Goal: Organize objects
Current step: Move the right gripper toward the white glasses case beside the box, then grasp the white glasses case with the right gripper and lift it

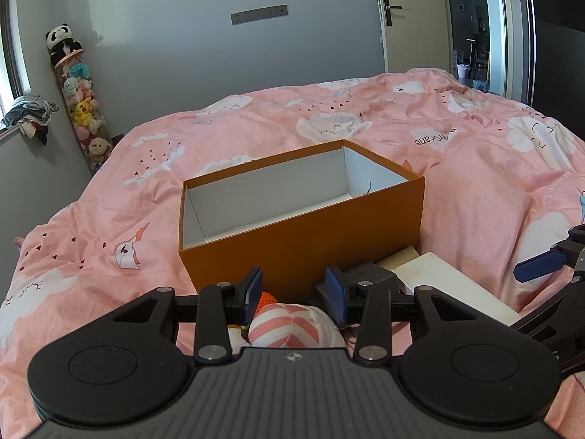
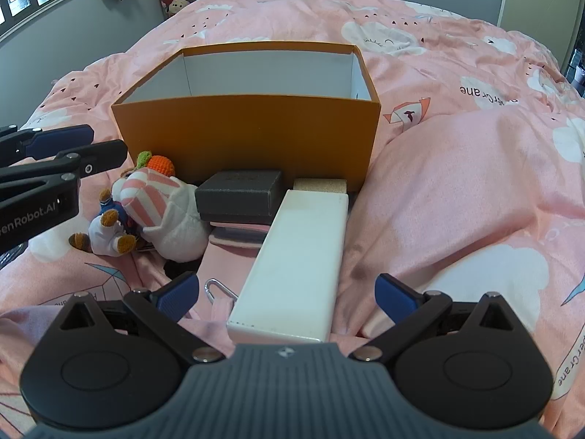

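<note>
An open orange box (image 1: 303, 234) (image 2: 248, 135) with a bare white inside stands on the pink bed. Against its near wall lie a striped pink-and-white plush (image 2: 161, 212) (image 1: 281, 325), an orange crochet toy (image 2: 161, 164), a small bear doll (image 2: 108, 234), a black box (image 2: 237, 194) and a long white box (image 2: 299, 256) (image 1: 449, 289). My left gripper (image 1: 294, 292) (image 2: 106, 142) hovers open just above the plush without touching it. My right gripper (image 2: 289, 298) is open wide, its pads either side of the white box's near end and clear of it.
A tan sponge block (image 2: 320, 185) sits between the white box and the orange box. A pink flat item (image 2: 237, 234) lies under the black box, with a metal clip (image 2: 219, 289) nearby. The quilt (image 2: 457, 183) bulges on the right. A tube of plush toys (image 1: 84, 109) stands in the corner.
</note>
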Available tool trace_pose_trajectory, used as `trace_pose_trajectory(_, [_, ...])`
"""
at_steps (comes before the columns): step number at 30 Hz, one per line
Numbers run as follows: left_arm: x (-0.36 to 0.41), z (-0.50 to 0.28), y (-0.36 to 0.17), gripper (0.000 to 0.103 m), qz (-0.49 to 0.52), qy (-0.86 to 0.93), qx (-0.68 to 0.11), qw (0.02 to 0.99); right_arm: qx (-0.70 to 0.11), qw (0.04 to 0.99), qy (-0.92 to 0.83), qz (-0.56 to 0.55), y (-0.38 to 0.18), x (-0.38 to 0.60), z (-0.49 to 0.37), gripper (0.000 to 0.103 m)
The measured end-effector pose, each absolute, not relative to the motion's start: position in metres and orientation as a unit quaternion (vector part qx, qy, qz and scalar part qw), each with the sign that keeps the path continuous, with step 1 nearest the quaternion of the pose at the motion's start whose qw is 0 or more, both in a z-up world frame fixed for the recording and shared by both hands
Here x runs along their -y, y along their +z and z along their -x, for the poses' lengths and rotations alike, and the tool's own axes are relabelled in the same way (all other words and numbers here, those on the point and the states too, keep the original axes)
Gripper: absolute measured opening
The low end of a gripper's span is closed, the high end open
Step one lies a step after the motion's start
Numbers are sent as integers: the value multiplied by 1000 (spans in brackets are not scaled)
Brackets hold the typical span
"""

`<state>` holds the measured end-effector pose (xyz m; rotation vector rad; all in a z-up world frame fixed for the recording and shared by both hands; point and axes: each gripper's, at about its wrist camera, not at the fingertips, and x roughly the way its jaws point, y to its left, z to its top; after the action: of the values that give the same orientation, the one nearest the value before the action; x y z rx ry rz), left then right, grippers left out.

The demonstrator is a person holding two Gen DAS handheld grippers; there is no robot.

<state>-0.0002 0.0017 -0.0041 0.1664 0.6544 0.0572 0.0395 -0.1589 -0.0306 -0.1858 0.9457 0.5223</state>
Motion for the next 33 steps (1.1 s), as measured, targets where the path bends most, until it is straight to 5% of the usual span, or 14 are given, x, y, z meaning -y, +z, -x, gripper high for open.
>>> trace_pose_trajectory(26, [6,-4,-16,48,-82,-2,-355,931,-508,824,234,95,-51,166,-38,101])
trace_pose_trajectory(31, [7,-4,-16,48,-83,-4,-355,931,-512,822,234,81,-53,170,-41,64])
trace_pose_trajectory(33, [7,-3,-16,48,-83,-4,-353,932,-505,828,229,81,-50,171,-40,63])
